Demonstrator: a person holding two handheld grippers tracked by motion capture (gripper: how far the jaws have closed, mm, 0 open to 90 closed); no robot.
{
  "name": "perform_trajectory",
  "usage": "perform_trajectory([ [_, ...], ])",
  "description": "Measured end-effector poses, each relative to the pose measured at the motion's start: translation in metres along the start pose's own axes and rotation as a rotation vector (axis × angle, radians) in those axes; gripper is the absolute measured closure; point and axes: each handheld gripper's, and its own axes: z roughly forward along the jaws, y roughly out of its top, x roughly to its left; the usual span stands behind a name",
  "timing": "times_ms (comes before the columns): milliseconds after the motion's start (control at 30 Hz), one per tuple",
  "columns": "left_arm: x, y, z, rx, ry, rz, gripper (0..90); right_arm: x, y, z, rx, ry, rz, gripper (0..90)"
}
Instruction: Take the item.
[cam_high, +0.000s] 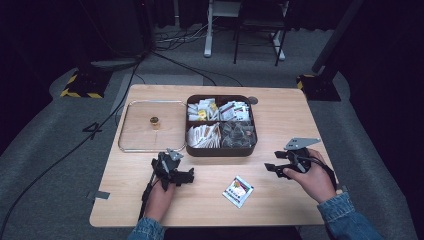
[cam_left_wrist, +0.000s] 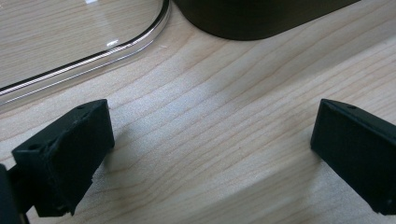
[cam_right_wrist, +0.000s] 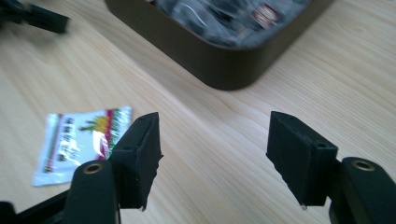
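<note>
A brown box (cam_high: 220, 151) with several compartments of sachets stands at the middle of the wooden table. One white sachet (cam_high: 238, 191) with a red and green print lies loose near the front edge, between my hands. My left gripper (cam_high: 189, 176) rests on the table in front of the box's left corner. It is open, with bare wood between its jaws (cam_left_wrist: 210, 154). My right gripper (cam_high: 272, 162) hovers to the right of the sachet and is open, with nothing held (cam_right_wrist: 215, 154). The sachet (cam_right_wrist: 79, 137) lies beyond its left jaw, apart from it, and the box (cam_right_wrist: 210, 56) is ahead.
A clear lid (cam_high: 150, 125) with a small gold knob (cam_high: 154, 121) lies flat left of the box; its rim (cam_left_wrist: 93, 56) passes just beyond my left jaws. A small dark disc (cam_high: 253, 100) sits behind the box. Cables and chair legs are on the floor behind the table.
</note>
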Motion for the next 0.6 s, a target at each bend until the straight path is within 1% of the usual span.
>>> perform_trajectory([
  [100,0.0,0.0,0.0,-0.001,0.0,0.0,0.0,-0.011,-0.008,0.001,0.008,-0.029,0.013,34.8],
  [200,0.0,0.0,0.0,-0.001,0.0,0.0,0.0,-0.024,-0.02,0.005,-0.002,-0.041,0.055,33.6],
  [300,0.0,0.0,0.0,-0.002,0.001,0.0,0.0,-0.034,-0.031,0.009,0.015,-0.058,0.066,32.3],
  [433,0.0,0.0,0.0,-0.001,0.001,0.0,0.0,-0.044,-0.044,0.015,0.012,-0.069,0.091,30.6],
  [467,0.0,0.0,0.0,-0.001,0.001,0.0,0.0,-0.046,-0.047,0.017,0.014,-0.074,0.091,30.0],
  [533,0.0,0.0,0.0,-0.001,0.001,0.0,0.0,-0.049,-0.054,0.02,0.022,-0.076,0.107,29.7],
  [600,0.0,0.0,0.0,-0.001,0.001,0.0,0.0,-0.052,-0.06,0.022,0.026,-0.079,0.108,29.9],
])
